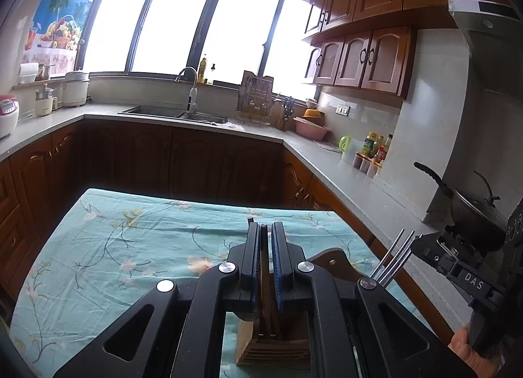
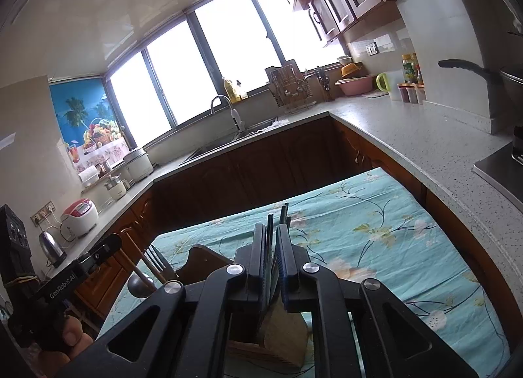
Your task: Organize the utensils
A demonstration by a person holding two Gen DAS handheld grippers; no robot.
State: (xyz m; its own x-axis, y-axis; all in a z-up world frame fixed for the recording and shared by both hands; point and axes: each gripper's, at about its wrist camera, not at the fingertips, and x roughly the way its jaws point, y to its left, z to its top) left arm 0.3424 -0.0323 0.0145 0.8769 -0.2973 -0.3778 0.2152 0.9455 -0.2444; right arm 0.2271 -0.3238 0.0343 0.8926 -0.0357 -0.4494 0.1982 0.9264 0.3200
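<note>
My left gripper (image 1: 264,231) is shut on a dark wooden utensil handle (image 1: 264,280) that stands upright between its pads. Below it sits a wooden utensil holder (image 1: 274,345) on the floral cloth. My right gripper (image 2: 273,231) is shut on several thin metal rods, likely chopsticks (image 2: 282,213), over the same wooden holder (image 2: 278,338). In the left wrist view the chopsticks (image 1: 394,257) stick up at right. In the right wrist view a fork (image 2: 157,260) and a ladle (image 2: 140,283) show at left beside the left gripper.
A teal floral tablecloth (image 1: 130,247) covers the table. A wooden board (image 1: 333,262) lies behind the holder. Counters wrap around, with a sink (image 1: 173,113), a dish rack (image 1: 256,100), a wok (image 1: 474,211) on the stove at right, and a rice cooker (image 2: 80,216).
</note>
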